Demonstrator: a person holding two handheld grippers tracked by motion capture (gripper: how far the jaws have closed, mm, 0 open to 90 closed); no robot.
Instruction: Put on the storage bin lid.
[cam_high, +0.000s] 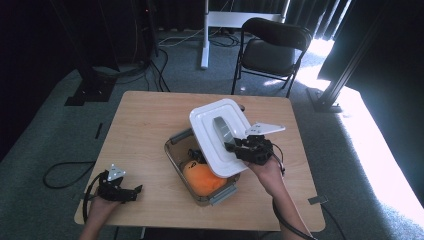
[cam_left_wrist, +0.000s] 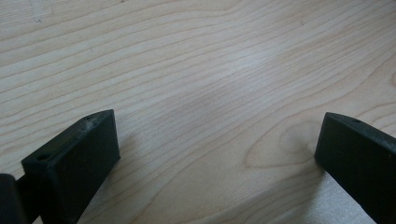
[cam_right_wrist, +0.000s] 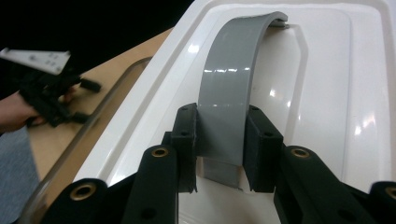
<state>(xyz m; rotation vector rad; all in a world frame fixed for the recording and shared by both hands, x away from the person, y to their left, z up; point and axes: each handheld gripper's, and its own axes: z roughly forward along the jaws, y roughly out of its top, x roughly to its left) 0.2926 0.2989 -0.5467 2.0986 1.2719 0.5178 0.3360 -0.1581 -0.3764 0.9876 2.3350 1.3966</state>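
Observation:
My right gripper (cam_high: 231, 146) (cam_right_wrist: 220, 149) is shut on the grey arched handle (cam_right_wrist: 233, 79) (cam_high: 221, 128) of a white rectangular lid (cam_high: 220, 135) (cam_right_wrist: 322, 93). The lid hangs tilted above a clear glass container (cam_high: 176, 151) with grey side clips in the middle of the table. An orange round thing (cam_high: 202, 179) lies inside the container, partly under the lid. My left gripper (cam_high: 131, 192) (cam_left_wrist: 217, 154) rests open on the wooden table (cam_left_wrist: 196, 70) near the front left corner, nothing between its jaws.
The wooden table (cam_high: 145, 125) has bare surface at its left and far side. A black folding chair (cam_high: 272, 50) stands beyond the far edge. Cables (cam_high: 65, 172) lie on the grey carpet to the left.

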